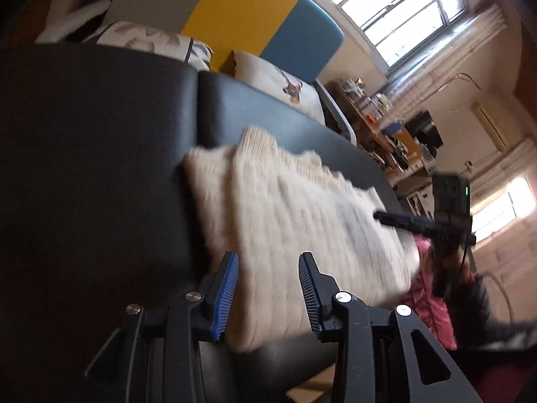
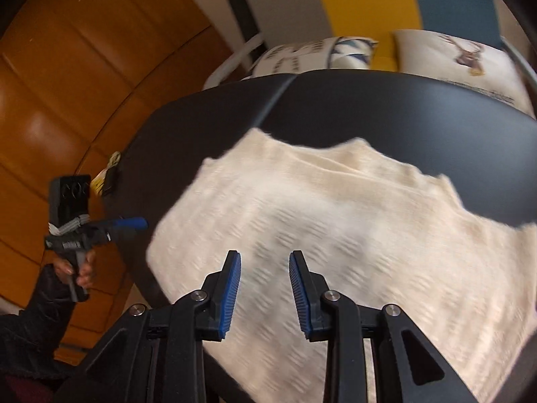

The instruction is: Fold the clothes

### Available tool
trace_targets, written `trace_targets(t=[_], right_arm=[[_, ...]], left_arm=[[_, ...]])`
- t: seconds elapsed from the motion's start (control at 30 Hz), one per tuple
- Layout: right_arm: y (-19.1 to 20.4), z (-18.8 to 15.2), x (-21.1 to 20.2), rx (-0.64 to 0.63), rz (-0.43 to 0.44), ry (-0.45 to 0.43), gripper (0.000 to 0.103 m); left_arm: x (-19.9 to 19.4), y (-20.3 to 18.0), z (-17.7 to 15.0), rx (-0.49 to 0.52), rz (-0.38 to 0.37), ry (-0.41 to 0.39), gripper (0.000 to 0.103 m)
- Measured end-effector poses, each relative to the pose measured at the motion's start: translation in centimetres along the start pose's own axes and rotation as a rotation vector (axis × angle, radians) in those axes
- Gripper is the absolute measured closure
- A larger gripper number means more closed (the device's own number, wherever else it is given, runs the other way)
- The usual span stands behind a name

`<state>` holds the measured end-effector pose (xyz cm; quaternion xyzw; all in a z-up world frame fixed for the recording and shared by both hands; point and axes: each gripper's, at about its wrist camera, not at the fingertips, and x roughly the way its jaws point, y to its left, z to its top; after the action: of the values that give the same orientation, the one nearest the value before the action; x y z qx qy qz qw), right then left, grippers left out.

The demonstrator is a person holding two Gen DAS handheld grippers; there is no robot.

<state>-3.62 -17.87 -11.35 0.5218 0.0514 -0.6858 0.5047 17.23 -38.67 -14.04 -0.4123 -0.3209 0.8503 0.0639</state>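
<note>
Knitwear, cream and ribbed, lies spread over the dark desk [image 2: 386, 100]: the sweater [image 2: 335, 218] is already doubled over on itself, with a folded edge running along its far side in the left wrist view, where the sweater [image 1: 295, 221] looks blurred. A seam divides the desk top into two panels.

The left claw [image 1: 268, 297] hangs over the near edge of the sweater with its blue-padded fingers [image 1: 226, 297] spread apart and nothing between them. The right claw [image 2: 265, 294] sits above the near middle of the sweater, its fingers [image 2: 231, 294] likewise parted and empty (whether the tips touch the knit cannot be told through the blur).

From the right wrist view, the left claw shows at the left beyond the desk's edge, gripped by the left hand [image 2: 79, 270] in a dark sleeve. From the left wrist view, the right claw reaches in over the sweater's right side.

Behind the desk are two printed cushions [image 2: 463, 58] against grey, yellow and blue panels [image 1: 241, 13].
</note>
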Motion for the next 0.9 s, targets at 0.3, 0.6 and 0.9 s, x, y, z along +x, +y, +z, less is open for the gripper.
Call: trace_targets(t=[0.3,0.6,0.9], right_arm=[[2.4,9.5,8.1,-0.039,-0.041,0.097,0.073],[0.2,14.1,12.9,-0.087,-0.107,0.225,0.073],[-2.4,14.6,15.1,-0.035,0.027,0.33,0.073]], left_arm=[[2.7,1.1,-2.1,0.026,-0.186,0.036,0.063],[0.9,2.6,-1.7,0.058,-0.242,0.014,0.057],[3.2,2.4,-1.4,0.12,-0.311,0.088,0.053]])
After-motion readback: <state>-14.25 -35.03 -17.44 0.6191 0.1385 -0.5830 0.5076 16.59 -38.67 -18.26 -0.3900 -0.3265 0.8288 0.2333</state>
